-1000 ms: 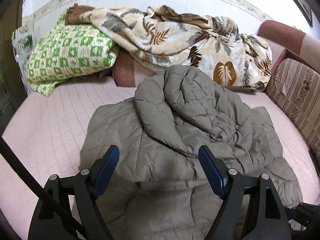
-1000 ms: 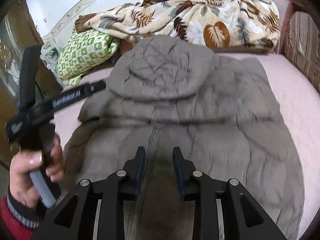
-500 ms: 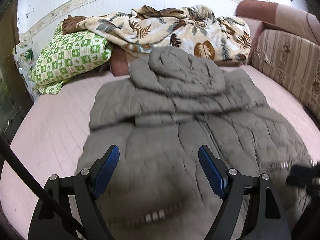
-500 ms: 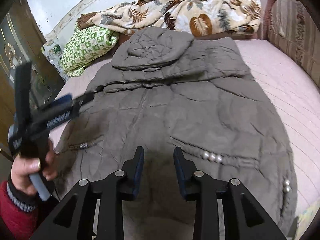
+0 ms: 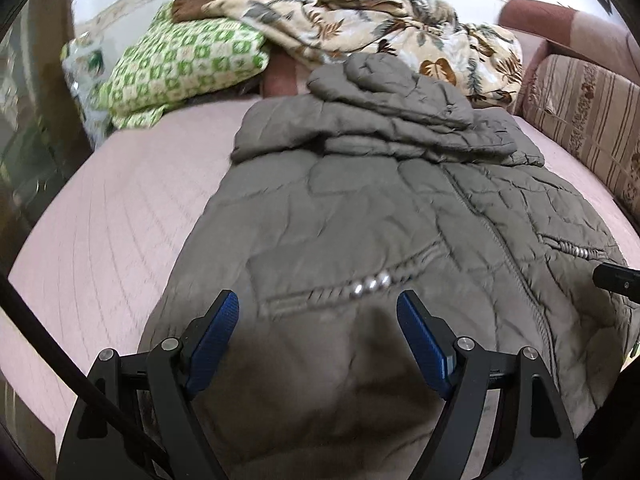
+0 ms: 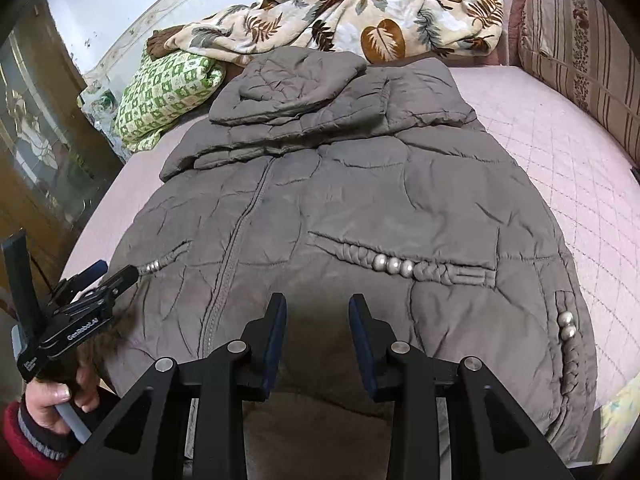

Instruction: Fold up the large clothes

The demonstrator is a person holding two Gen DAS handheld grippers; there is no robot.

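Note:
A grey-brown quilted jacket (image 5: 360,216) (image 6: 360,200) lies flat, front up, on the pink bed, hood folded down at its far end. A zip runs down its middle, and each braided pocket trim carries silver beads (image 6: 392,266). My left gripper (image 5: 317,299) hovers wide open over the jacket's lower left part with nothing between its blue pads. It also shows in the right wrist view as the left gripper (image 6: 116,269), held by a hand by the left pocket. My right gripper (image 6: 318,302) stands narrowly open above the hem near the zip, gripping nothing.
A leaf-print blanket (image 6: 360,20) and a green checked pillow (image 5: 180,68) are piled behind the hood. A striped sofa back (image 6: 580,52) borders the right side. A dark wooden cabinet (image 6: 36,152) stands to the left. Bare pink bed cover (image 5: 120,232) lies left of the jacket.
Both grippers have drawn back from the hood end toward the hem. The left one has also sunk lower, beside the left pocket. The jacket now lies spread flat.

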